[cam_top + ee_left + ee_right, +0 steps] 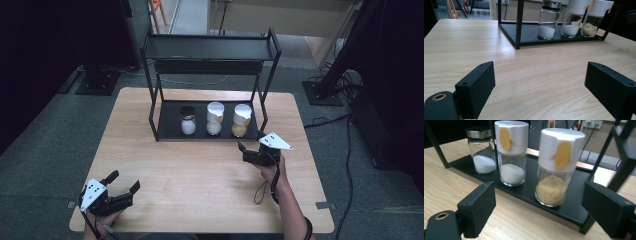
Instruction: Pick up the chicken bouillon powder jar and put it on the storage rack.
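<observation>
Your right gripper point(251, 148) hangs spread and empty just short of the rack point(167, 135), lined up on the jar of yellow granules point(554, 167) at the 3 o'clock end of the lower shelf. No jar is lifted: that one, the white-capped jar point(512, 152) and the metal-lidded jar point(481, 150) all stand upright in a row. Your left gripper point(124, 181) waits released at the bench's point(200, 190) 7 o'clock corner (well apart). Judgement: approach nearly done; grasp and removal remain.
</observation>
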A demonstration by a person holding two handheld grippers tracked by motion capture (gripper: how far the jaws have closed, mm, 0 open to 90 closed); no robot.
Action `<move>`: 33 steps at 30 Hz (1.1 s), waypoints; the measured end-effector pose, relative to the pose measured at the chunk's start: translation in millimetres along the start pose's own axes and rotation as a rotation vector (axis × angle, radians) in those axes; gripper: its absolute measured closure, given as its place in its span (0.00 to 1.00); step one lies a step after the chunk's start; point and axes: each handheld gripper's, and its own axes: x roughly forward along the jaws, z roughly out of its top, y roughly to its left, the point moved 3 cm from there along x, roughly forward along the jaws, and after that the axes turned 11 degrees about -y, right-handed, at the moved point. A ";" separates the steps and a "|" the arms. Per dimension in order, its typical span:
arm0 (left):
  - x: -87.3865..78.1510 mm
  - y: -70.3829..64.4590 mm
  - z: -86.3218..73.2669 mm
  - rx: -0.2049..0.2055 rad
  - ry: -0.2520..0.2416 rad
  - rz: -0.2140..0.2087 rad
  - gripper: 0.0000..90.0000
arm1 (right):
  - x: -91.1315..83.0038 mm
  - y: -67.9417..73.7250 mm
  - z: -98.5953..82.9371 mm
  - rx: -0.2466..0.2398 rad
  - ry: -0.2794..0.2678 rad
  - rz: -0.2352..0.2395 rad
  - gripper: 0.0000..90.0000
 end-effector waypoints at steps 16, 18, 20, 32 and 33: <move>0.1 0.0 0.0 0.003 0.002 0.001 0.11 | -27.9 -17.3 -8.4 0.011 0.002 -0.028 0.13; 0.2 0.0 0.0 0.001 0.002 0.002 0.11 | -30.5 -19.0 -9.3 0.010 0.004 -0.030 0.13; 0.2 0.1 0.0 0.001 0.002 0.002 0.11 | -32.6 -20.6 -10.1 0.012 0.004 -0.032 0.13; 0.2 0.4 0.0 -0.003 0.001 0.004 0.11 | -44.4 -25.2 -17.8 0.013 0.012 -0.045 0.13; 0.2 0.4 0.0 -0.002 0.002 0.004 0.11 | -45.6 -25.5 -18.6 0.018 0.012 -0.047 0.13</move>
